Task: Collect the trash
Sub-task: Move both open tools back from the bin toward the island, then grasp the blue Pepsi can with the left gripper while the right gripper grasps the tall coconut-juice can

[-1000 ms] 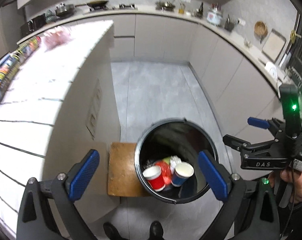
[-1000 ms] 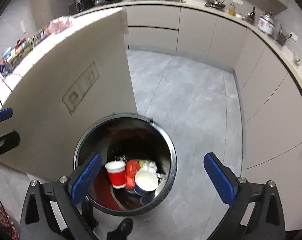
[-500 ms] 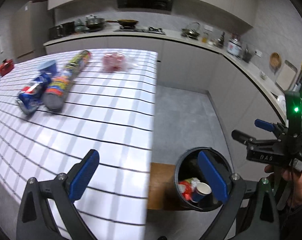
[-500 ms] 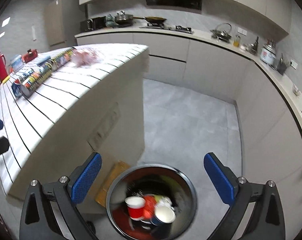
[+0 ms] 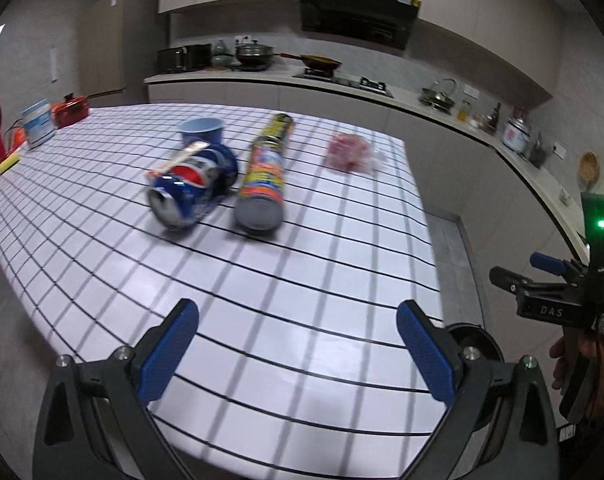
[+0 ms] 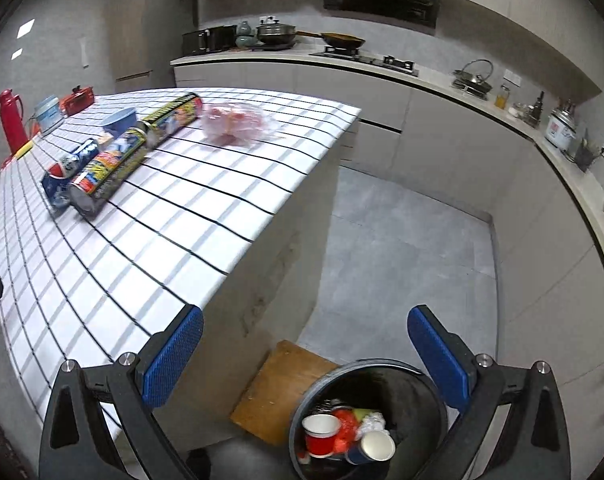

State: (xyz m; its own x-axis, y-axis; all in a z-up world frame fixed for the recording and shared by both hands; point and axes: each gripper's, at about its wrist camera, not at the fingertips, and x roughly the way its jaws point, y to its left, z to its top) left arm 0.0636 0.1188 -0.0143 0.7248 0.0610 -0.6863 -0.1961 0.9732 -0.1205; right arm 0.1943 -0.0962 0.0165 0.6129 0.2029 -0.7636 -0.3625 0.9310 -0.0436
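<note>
Trash (image 5: 190, 190) lay on the gridded counter (image 5: 302, 300): crushed can, tall tube (image 5: 264, 172), pink bag (image 5: 347, 152), well apart from both grippers. Left gripper (image 5: 298, 356) gaped wide, empty, aimed tableward. Right gripper (image 6: 305, 358) likewise spread, empty, above the bin (image 6: 421, 392), presumably ready for more.

Checked table (image 5: 302, 288) carries crushed can (image 5: 192, 190), tube (image 5: 266, 168), bowl (image 5: 202, 130), bag (image 5: 347, 151).
</note>
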